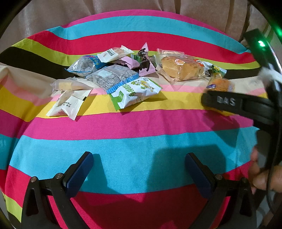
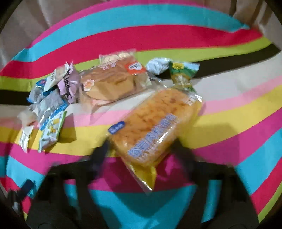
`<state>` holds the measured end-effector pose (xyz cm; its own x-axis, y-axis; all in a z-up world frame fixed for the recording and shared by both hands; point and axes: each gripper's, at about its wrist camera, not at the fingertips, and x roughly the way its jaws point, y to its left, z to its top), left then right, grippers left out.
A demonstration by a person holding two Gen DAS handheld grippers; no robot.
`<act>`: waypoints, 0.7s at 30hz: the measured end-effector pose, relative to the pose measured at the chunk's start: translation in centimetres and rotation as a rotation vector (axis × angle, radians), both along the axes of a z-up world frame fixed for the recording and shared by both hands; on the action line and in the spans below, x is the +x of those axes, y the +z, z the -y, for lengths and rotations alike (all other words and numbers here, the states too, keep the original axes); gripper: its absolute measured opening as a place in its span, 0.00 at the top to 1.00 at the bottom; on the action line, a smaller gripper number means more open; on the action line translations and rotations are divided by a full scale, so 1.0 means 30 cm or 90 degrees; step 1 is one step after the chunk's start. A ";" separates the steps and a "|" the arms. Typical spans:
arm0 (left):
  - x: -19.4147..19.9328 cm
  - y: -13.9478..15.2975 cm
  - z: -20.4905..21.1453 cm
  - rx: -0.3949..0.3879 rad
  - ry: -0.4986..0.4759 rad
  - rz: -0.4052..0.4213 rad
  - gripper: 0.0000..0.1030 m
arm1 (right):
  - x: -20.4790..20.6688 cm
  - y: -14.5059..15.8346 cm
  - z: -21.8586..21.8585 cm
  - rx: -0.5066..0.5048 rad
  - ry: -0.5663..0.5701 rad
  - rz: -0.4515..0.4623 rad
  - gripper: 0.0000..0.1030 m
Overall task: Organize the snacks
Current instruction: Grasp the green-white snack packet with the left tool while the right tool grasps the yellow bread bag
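Observation:
A pile of wrapped snacks lies on a striped cloth. My right gripper [image 2: 141,149] is shut on an orange bread packet [image 2: 155,128] with blue lettering, held tilted above the cloth; the view is blurred. In the left wrist view that packet [image 1: 221,84] peeks out behind the right gripper's black body [image 1: 234,104]. My left gripper [image 1: 139,169] is open and empty, low over the blue stripe, well short of the pile. Nearest it lie a green-and-white packet [image 1: 135,92] and a white packet [image 1: 67,104]. A clear-wrapped bun [image 1: 179,67] lies further back.
Pink triangular chocolate packets [image 1: 145,61], grey clear-wrapped snacks with blue edges [image 1: 111,76] and a small green packet [image 2: 182,75] are in the pile. The striped cloth [image 1: 141,126] covers the table; a beige curtain [image 1: 123,7] hangs behind. A hand [image 1: 264,178] holds the right gripper.

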<state>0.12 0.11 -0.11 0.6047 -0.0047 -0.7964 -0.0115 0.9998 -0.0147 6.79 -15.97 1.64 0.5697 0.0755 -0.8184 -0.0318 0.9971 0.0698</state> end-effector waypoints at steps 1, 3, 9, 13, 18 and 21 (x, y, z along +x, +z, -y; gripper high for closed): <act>-0.003 0.003 -0.002 0.001 -0.005 -0.004 0.00 | -0.020 0.002 0.018 0.014 0.005 0.003 0.47; 0.002 0.009 -0.009 0.003 -0.001 -0.012 0.00 | -0.072 0.035 0.069 0.014 0.009 0.008 0.51; 0.115 0.097 -0.029 0.000 0.014 0.030 0.00 | -0.254 0.069 0.228 0.033 0.024 -0.010 0.51; 0.305 0.046 -0.018 -0.004 0.032 -0.031 0.00 | -0.310 0.062 0.254 0.048 0.023 -0.005 0.51; 0.326 0.058 -0.001 0.007 0.069 -0.005 0.56 | -0.352 0.070 0.279 0.063 0.029 0.014 0.51; 0.227 0.101 0.037 0.024 0.053 0.016 0.66 | -0.379 0.081 0.277 0.062 0.030 0.024 0.52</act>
